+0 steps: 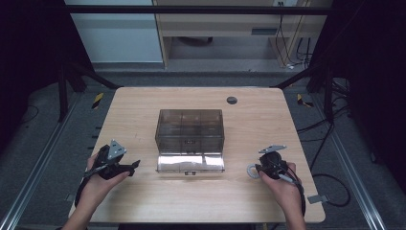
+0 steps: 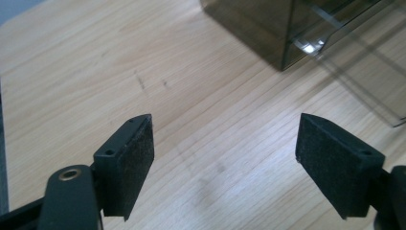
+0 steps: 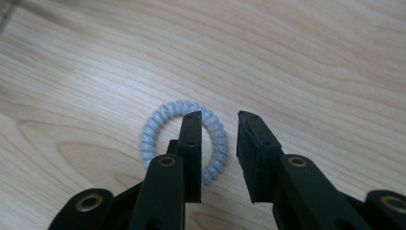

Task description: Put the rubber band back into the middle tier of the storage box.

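Near the right edge of the pale wooden desk [image 1: 143,201], toward its near right corner: a light grey, coiled plastic hair ring [image 3: 181,140], lying flat on the wood. Over it, the right tool [image 3: 218,115], jaws narrowly parted, one jaw set inside the ring's loop, the other just outside it, a stretch of the coil passing beneath the gap; not clamped, the coil lying on the desk under the jaws rather than pinched. Held there by the right hand [image 1: 282,184]. At the desk's near left part, the left tool [image 2: 225,143], jaws spread wide over bare wood, nothing between the pads, gripped by the left hand [image 1: 98,179]. At the desk's middle, well apart from the ring: a smoky transparent plastic box with compartments [image 1: 189,130], its clear lid [image 1: 190,163] folded open toward the near edge.
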`<move>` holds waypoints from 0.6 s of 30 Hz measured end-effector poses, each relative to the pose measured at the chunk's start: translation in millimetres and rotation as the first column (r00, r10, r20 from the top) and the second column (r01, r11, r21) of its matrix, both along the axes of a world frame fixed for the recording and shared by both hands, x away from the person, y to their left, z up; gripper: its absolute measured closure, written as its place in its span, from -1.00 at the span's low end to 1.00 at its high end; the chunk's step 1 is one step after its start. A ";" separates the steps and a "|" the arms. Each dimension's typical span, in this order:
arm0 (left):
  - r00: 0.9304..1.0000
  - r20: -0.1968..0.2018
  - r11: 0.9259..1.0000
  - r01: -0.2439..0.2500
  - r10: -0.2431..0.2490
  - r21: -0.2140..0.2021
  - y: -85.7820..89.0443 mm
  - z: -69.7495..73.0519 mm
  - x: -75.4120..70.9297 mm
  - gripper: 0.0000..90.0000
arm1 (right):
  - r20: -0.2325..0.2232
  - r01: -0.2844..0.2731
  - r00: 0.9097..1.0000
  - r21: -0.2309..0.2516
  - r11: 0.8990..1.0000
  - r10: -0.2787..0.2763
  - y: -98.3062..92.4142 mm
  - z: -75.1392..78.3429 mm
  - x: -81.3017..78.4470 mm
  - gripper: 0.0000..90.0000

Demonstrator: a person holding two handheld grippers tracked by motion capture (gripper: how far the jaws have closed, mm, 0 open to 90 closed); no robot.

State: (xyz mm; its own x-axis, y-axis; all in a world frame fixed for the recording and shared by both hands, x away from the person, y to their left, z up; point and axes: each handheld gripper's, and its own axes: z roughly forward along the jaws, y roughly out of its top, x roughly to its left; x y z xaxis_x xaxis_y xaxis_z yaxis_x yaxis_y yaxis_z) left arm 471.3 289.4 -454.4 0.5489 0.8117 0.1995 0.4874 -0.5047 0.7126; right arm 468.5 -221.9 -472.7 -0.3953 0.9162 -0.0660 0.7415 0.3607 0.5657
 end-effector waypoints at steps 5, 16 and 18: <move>1.000 -0.001 1.000 -0.015 0.015 -0.003 2.0 0.1 1.4 -0.54 | -0.022 0.004 1.000 0.003 1.000 -0.004 -4.4 -4.4 1.6 0.62; 1.000 0.001 1.000 -0.013 0.013 0.008 0.4 -0.1 1.1 -0.52 | -0.043 -0.007 0.999 0.010 1.000 0.007 -1.4 -9.1 5.0 0.74; 1.000 0.002 1.000 -0.015 0.015 0.008 0.5 0.0 1.1 -0.52 | -0.043 -0.005 0.999 0.006 1.000 0.006 -0.8 -9.2 4.9 0.80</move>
